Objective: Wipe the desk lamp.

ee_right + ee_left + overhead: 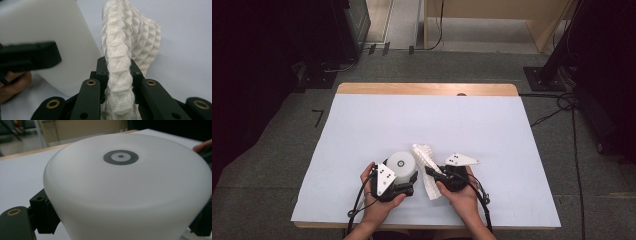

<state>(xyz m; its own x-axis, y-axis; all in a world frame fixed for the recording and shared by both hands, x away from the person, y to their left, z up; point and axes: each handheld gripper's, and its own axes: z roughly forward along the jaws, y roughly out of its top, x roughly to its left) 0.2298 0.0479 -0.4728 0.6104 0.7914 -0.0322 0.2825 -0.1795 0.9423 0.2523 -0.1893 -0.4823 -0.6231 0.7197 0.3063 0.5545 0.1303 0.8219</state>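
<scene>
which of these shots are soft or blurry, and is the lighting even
High view: even light on the white table cover, dark room corners. Left gripper view: the white cup sits very close and looks soft, its grey centre ring fairly crisp, background blurred. Right gripper view: the knitted cloth is sharp between the right tongs; the left tongs are blurred.

From my high view I look forward and down over the whole desk (pixel 362 125), well back from it. My left gripper view sits very close to the white dome-shaped object (pixel 125 190), facing across the desk toward its far edge. My right gripper view looks along its own fingers (pixel 90 92) at the knitted cloth (pixel 127 50), close up. All three views share the white dome-shaped object; the high and right views share the cloth.
</scene>
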